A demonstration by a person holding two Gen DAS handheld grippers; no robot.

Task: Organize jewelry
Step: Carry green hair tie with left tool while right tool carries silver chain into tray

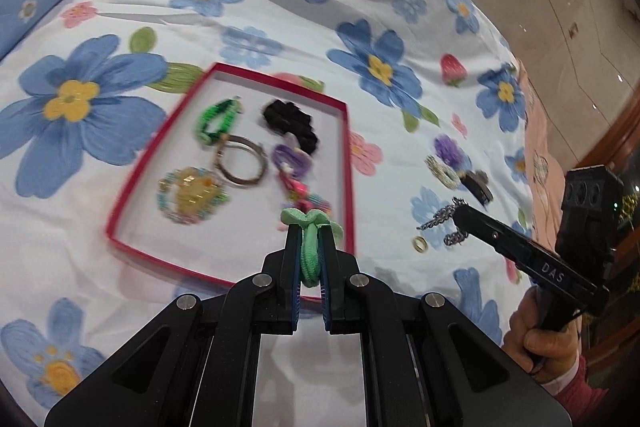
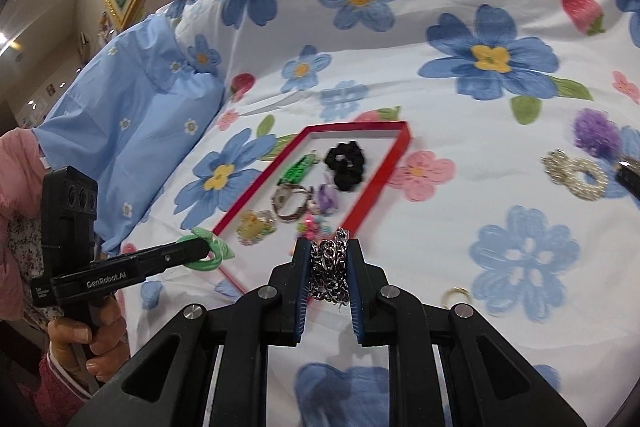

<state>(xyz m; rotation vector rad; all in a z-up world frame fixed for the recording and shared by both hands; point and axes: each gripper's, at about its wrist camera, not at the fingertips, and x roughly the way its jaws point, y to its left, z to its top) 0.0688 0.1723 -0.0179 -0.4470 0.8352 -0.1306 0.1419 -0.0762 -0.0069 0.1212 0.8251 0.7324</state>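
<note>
A red-rimmed tray [image 1: 349, 163] [image 2: 400, 151] lies on the flowered bedsheet. It holds a black scrunchie [image 1: 290, 121] [image 2: 346, 163], a green braided band [image 1: 214, 121], a metal bangle [image 1: 242, 163], a beaded charm bracelet [image 1: 192, 197], a purple tie [image 1: 290, 161] and pink pieces. My left gripper [image 1: 310, 227] [image 2: 206, 247] is shut on a light green hair tie [image 1: 310, 251] [image 2: 210, 247] over the tray's near edge. My right gripper [image 2: 329, 247] [image 1: 458, 215] is shut on a silver chain [image 2: 330, 269] [image 1: 436, 221], right of the tray.
Loose on the sheet right of the tray lie a purple fluffy tie [image 1: 450, 149] [image 2: 596, 131], a pearl loop [image 1: 442, 171] [image 2: 576, 173], a dark clip [image 1: 478, 187] and a gold ring [image 1: 420, 245] [image 2: 456, 295]. A blue pillow [image 2: 132, 115] lies left. The bed edge drops at right.
</note>
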